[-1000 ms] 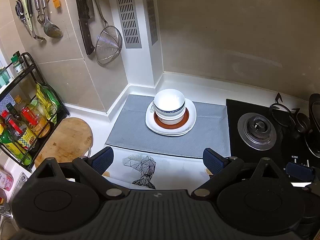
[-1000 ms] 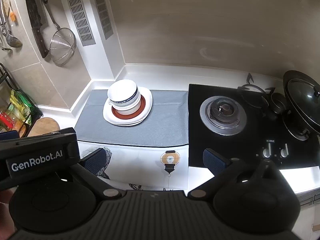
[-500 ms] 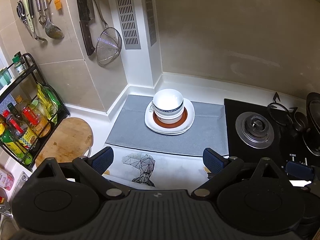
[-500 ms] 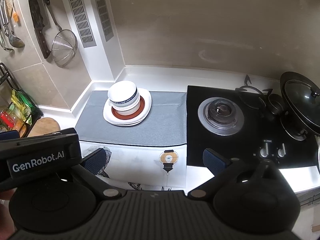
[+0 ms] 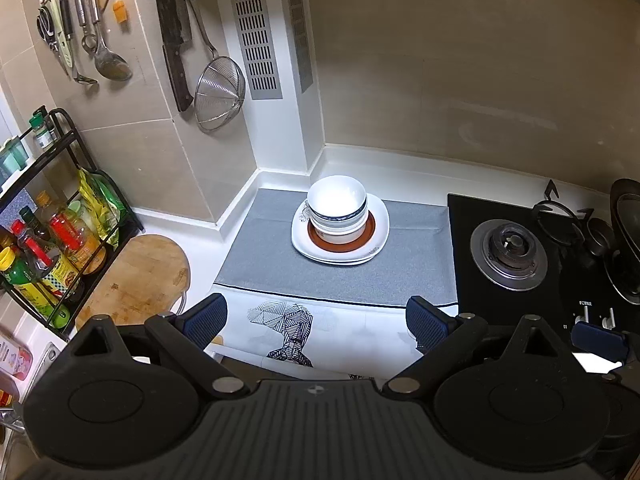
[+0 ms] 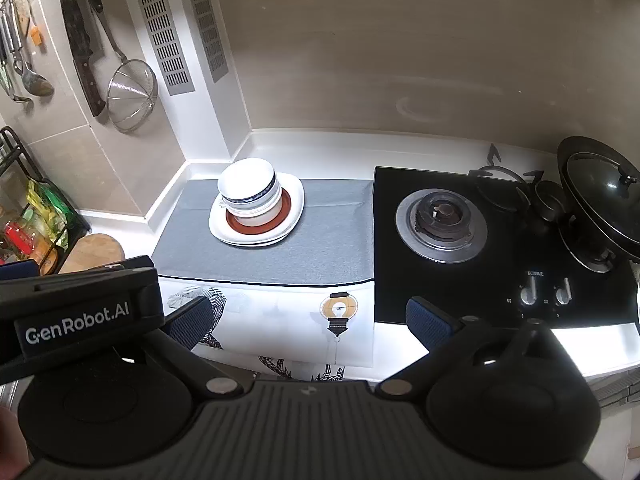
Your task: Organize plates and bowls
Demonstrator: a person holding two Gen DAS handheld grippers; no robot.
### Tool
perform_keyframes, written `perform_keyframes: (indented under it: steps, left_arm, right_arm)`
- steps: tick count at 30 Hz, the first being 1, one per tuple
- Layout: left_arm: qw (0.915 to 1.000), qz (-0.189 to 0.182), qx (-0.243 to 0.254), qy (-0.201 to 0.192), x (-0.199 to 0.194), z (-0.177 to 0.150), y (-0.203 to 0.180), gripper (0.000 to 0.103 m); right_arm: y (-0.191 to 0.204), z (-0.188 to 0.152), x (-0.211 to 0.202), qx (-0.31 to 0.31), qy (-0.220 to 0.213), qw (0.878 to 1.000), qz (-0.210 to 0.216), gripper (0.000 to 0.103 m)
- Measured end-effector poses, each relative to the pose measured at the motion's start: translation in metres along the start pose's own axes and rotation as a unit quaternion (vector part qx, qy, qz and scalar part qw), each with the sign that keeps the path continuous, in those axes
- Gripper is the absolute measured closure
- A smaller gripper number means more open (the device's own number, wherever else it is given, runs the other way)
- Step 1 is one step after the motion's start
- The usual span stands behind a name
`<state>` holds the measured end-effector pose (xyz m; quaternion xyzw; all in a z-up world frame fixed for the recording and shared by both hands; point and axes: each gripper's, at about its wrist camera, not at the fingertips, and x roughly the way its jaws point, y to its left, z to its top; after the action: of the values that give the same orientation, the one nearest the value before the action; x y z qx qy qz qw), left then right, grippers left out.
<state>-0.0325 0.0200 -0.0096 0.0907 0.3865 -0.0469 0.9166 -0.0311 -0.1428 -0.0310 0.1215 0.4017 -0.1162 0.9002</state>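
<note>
The stack of bowls (image 5: 337, 210) sits on the stack of plates (image 5: 340, 236), centred on a brown-rimmed plate (image 5: 370, 230) that lies on two white plates. The top bowl is white with a dark blue band below the rim. The whole pile rests on a grey mat (image 5: 416, 264) at the far part of the worktop (image 5: 400, 176), close to the white corner column with two vent grilles (image 5: 256, 36).

Near side of the mat: a white printed cloth (image 5: 360, 328) with a black geometric figure and, in the right wrist view, a lamp motif. To the right of the mat: a black gas hob (image 6: 440, 216) with one bare burner and a lidded wok (image 6: 600, 196) at the far right. To the left: a round wooden board (image 5: 136, 280) and a black wire rack (image 5: 60, 224) with bottles. A strainer (image 5: 219, 94), a cleaver and ladles hang on the tiled wall.

Left tool (image 5: 316, 320): fingers spread wide, nothing between them, no contact with anything; held above the printed cloth, well apart from the pile. Right tool (image 6: 310, 320): fingers likewise spread wide, empty, above the same cloth beside the hob's near left corner. The left tool's body crosses the lower left of the right wrist view.
</note>
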Motion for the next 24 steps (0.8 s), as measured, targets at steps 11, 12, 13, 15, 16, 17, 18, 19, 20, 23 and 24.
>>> perform_keyframes:
  steps: [11,12,13,15,16,17,18,19,20,23,24]
  left_arm:
    - [1.0000,0.005,-0.002,-0.002,-0.0042,-0.0033,0.0022,0.006]
    - [1.0000,0.005,-0.002,-0.003,-0.0042,-0.0033,0.0024,0.006]
    - [1.0000,0.005,-0.002,-0.002,-0.0042,-0.0033,0.0016,0.006]
    - [1.0000,0.004,-0.001,-0.001,-0.0042,-0.0032,0.0011,0.006]
    - [1.0000,0.003,-0.001,-0.001,-0.0043,-0.0033,0.0008,0.006]
    - [1.0000,0.002,-0.001,-0.001,-0.0043,-0.0032,0.0006,0.006]
    - [1.0000,0.001,-0.001,-0.002,-0.0042,-0.0031,0.0004,0.006]
    - [1.0000,0.000,0.000,-0.002,-0.0039,-0.0030,0.0001,0.006]
    - [1.0000,0.000,0.000,-0.001,-0.0034,-0.0027,-0.0001,0.006]
    - [1.0000,-0.003,0.002,-0.001,-0.0019,-0.0020,0.0004,0.006]
    - [1.0000,-0.004,0.003,0.000,-0.0013,-0.0017,0.0002,0.006]
  right_arm:
    - [0.0030,-0.0051,-0.0032,-0.002,-0.001,1.000,0.009,0.000]
    - [0.0033,-0.0054,-0.0035,-0.001,-0.002,1.000,0.008,0.000]
    - [0.0029,-0.0053,-0.0034,-0.002,-0.002,1.000,0.009,0.000]
    - [0.0028,-0.0053,-0.0032,-0.001,-0.002,1.000,0.008,0.000]
    - [0.0025,-0.0054,-0.0034,-0.001,-0.002,1.000,0.008,0.000]
    - [0.0019,-0.0051,-0.0032,-0.001,-0.002,1.000,0.008,0.000]
    - [0.0014,-0.0052,-0.0031,-0.001,-0.002,1.000,0.008,0.000]
    - [0.0012,-0.0051,-0.0032,0.000,-0.002,1.000,0.007,0.000]
    - [0.0011,-0.0054,-0.0032,-0.001,-0.002,1.000,0.007,0.000]
    - [-0.0003,-0.0052,-0.0027,0.001,-0.001,1.000,0.006,0.000]
    - [-0.0007,-0.0050,-0.0022,0.002,-0.001,1.000,0.006,0.000]
